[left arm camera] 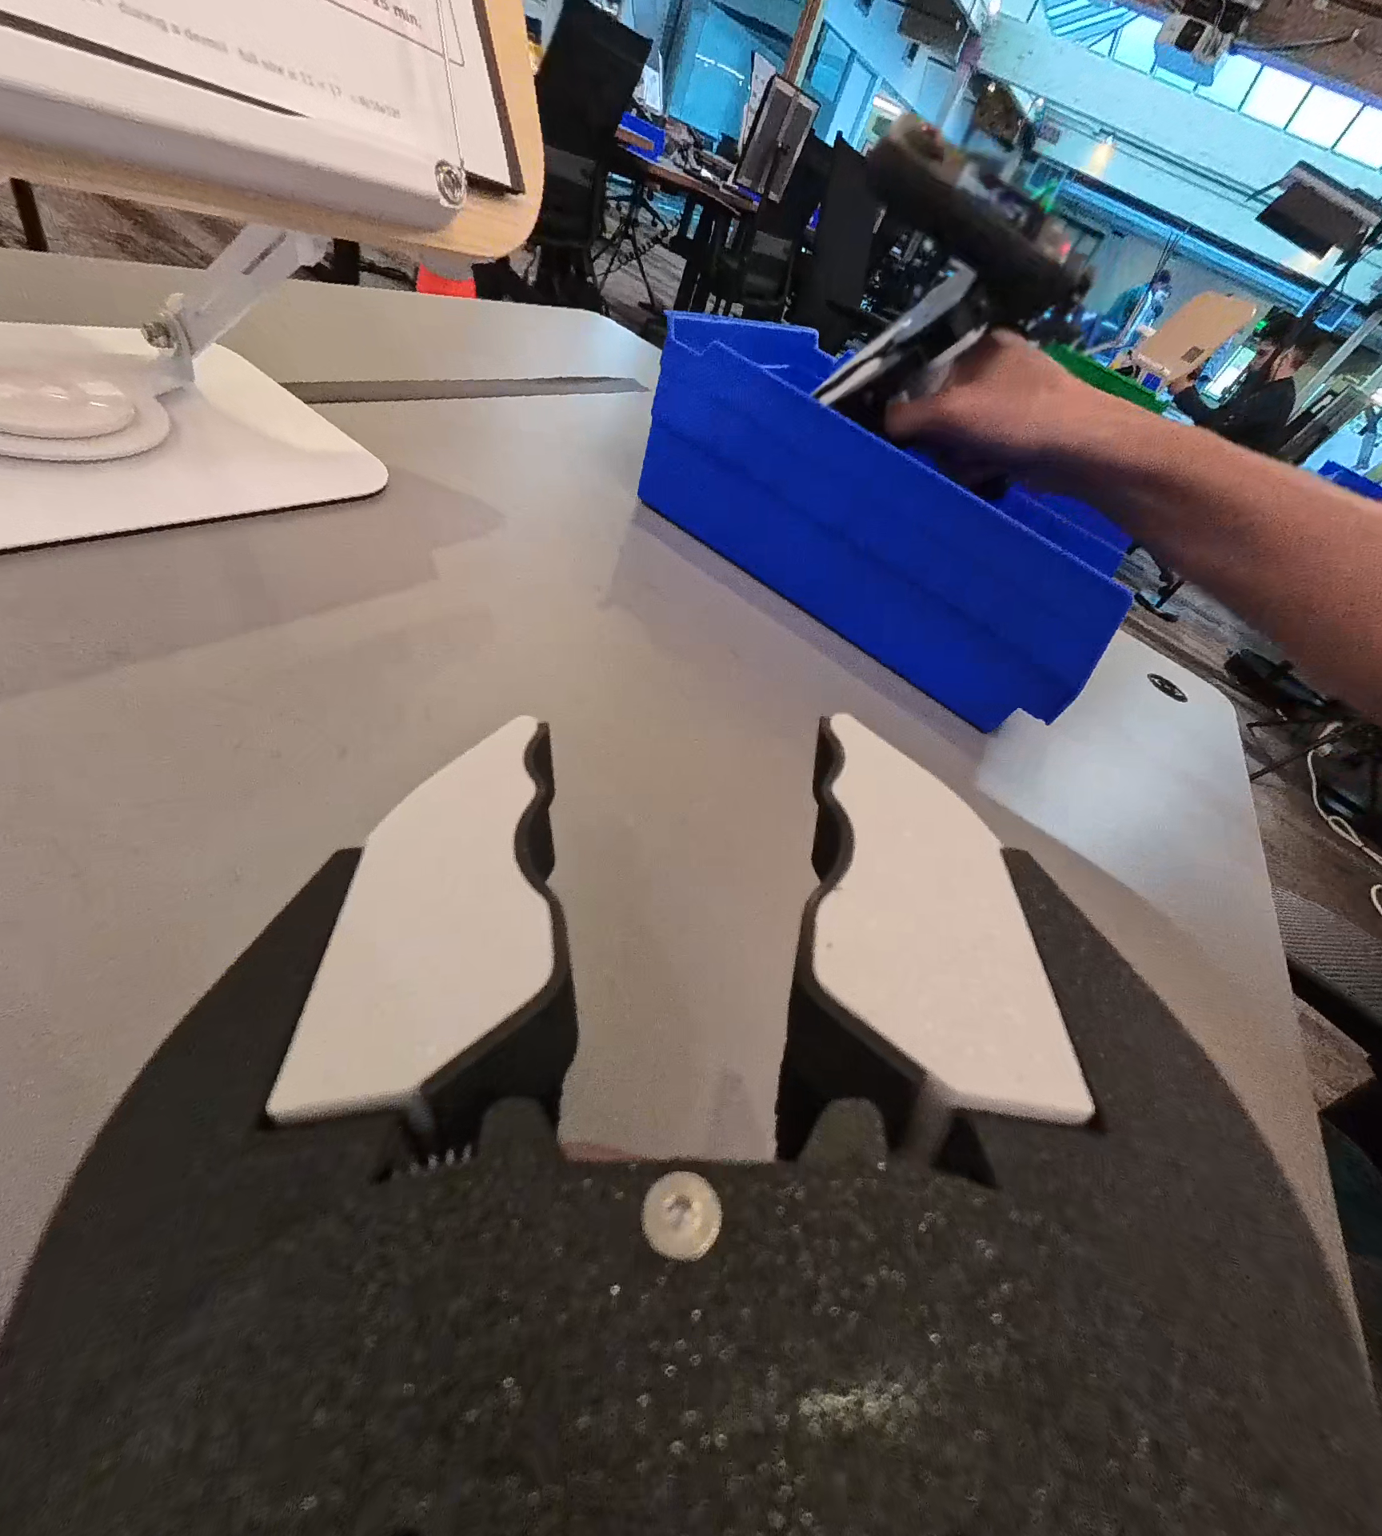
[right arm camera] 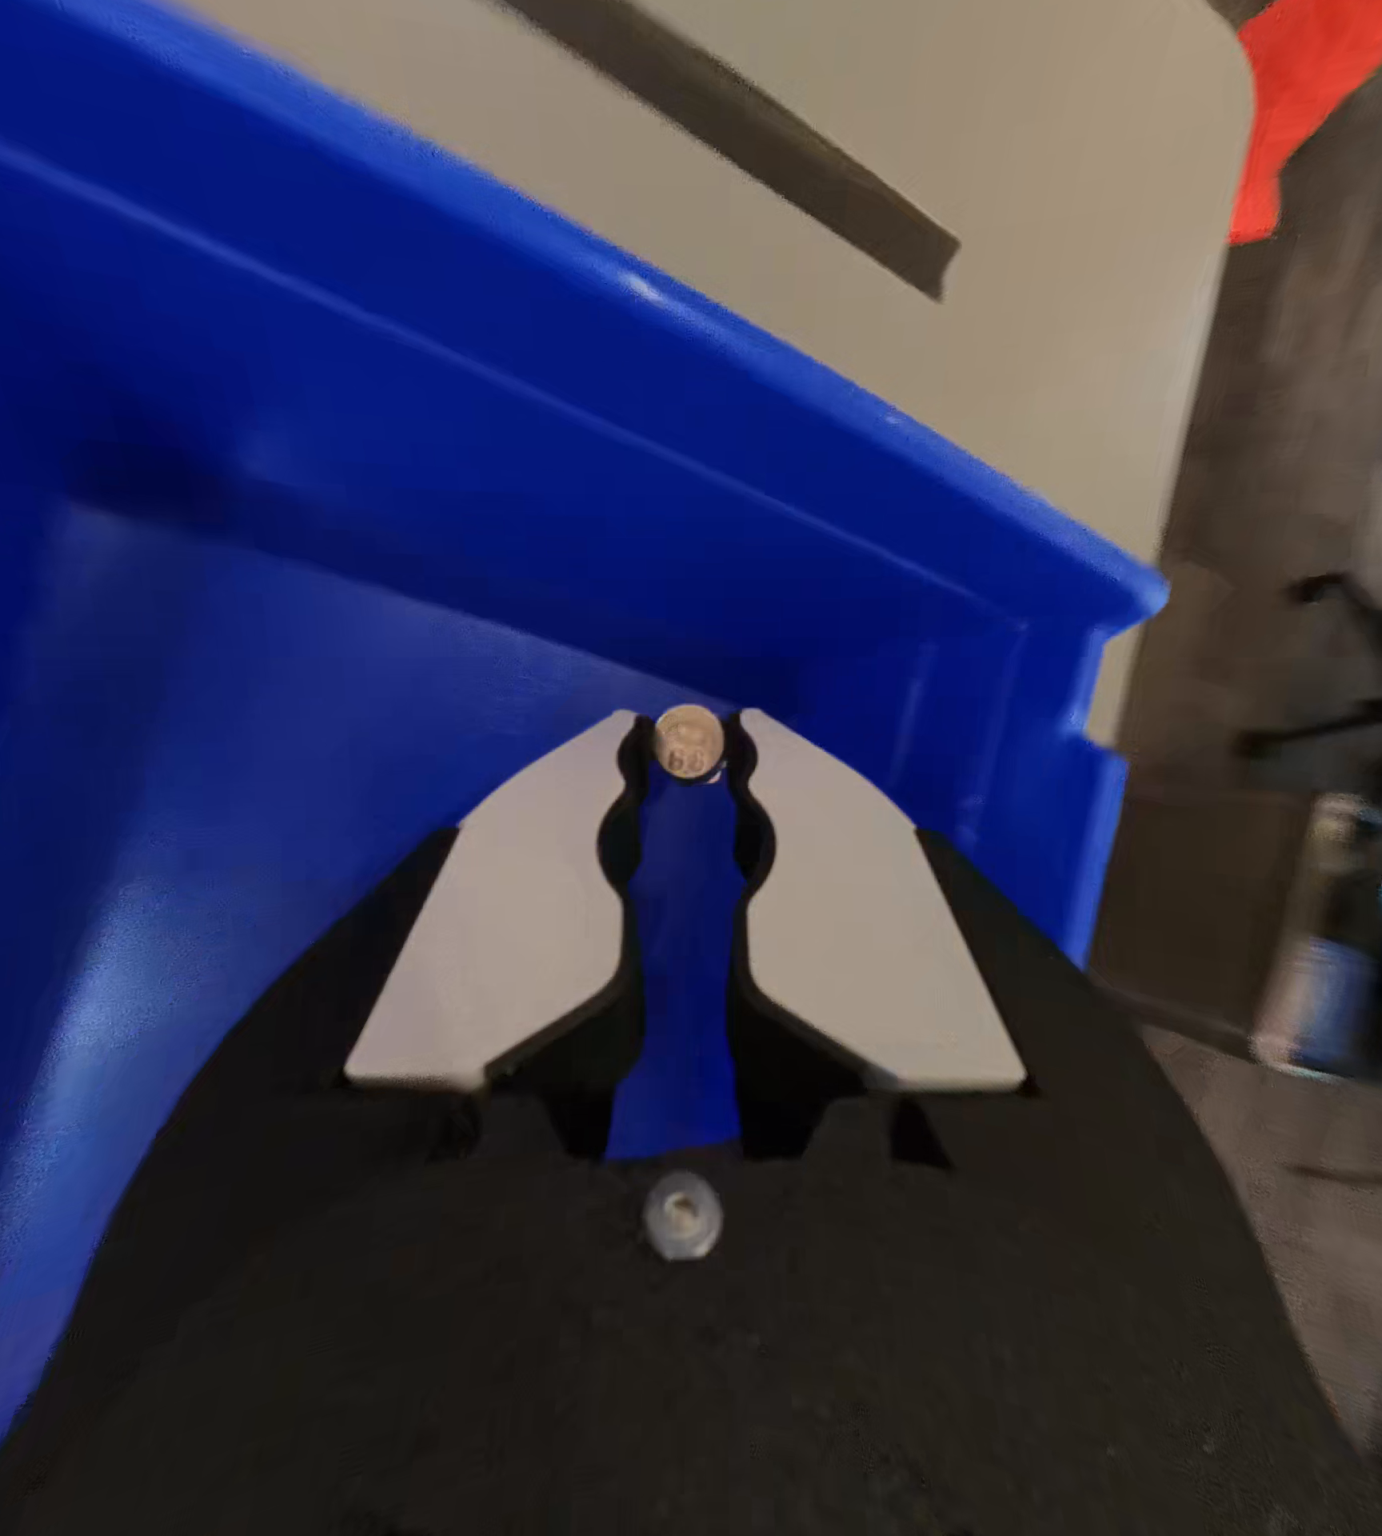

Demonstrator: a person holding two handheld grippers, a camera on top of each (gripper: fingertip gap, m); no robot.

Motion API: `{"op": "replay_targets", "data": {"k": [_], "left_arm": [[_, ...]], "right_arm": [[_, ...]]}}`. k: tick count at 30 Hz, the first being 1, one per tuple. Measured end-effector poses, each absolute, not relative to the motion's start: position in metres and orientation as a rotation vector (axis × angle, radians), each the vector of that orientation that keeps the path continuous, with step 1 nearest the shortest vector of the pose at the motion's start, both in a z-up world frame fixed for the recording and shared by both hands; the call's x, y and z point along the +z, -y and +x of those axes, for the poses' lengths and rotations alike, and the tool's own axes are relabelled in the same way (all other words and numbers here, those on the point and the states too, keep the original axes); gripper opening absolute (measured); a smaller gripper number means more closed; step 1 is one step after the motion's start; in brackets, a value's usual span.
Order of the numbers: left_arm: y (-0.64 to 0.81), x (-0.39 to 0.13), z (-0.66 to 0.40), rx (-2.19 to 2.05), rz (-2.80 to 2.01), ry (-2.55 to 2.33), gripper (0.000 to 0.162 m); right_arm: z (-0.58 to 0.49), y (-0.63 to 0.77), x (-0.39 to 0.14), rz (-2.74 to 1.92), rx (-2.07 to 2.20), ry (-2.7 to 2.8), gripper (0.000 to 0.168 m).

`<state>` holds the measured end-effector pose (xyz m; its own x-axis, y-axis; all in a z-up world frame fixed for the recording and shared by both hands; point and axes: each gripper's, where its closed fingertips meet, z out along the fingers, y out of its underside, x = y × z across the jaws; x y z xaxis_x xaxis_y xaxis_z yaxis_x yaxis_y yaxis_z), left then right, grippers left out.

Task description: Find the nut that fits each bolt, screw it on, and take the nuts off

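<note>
The left claw [left arm camera: 681, 731] stood wide open and empty above the grey bench [left arm camera: 172, 831], with a white stand [left arm camera: 172, 465] carrying a tilted board [left arm camera: 256, 108] to its left and the blue bin [left arm camera: 854, 515] ahead to its right. The right claw [right arm camera: 689, 731], held by a hand [left arm camera: 995, 407] inside that bin, was nearly closed on a round silver bolt head [right arm camera: 688, 742] at its tips. The bin's blue wall [right arm camera: 339, 499] rose close before it, and a dark strip [right arm camera: 754, 133] crossed the bench beyond.
</note>
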<state>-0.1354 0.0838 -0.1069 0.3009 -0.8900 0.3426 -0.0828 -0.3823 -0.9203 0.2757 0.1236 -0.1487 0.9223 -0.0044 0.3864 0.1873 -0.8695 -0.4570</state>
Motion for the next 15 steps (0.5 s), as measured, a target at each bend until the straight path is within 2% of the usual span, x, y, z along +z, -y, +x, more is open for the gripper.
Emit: {"op": "replay_targets", "data": {"k": [2,6,15], "left_arm": [[-0.082,-0.108,-0.134,-1.177,-1.712,-0.904,0.06],[-0.079,-0.109,-0.133,-1.176,-1.706,-0.928,0.06],[-0.08,-0.109,-0.133,-1.21,-1.721,-0.917,0.06]], "right_arm": [[0.289,-0.129,-0.153,-2.591,-0.76,0.282,0.019],[0.29,-0.136,-0.173,-2.628,-0.907,0.476,0.019],[0.278,-0.141,-0.185,-2.591,-0.712,0.379,0.021]]}}
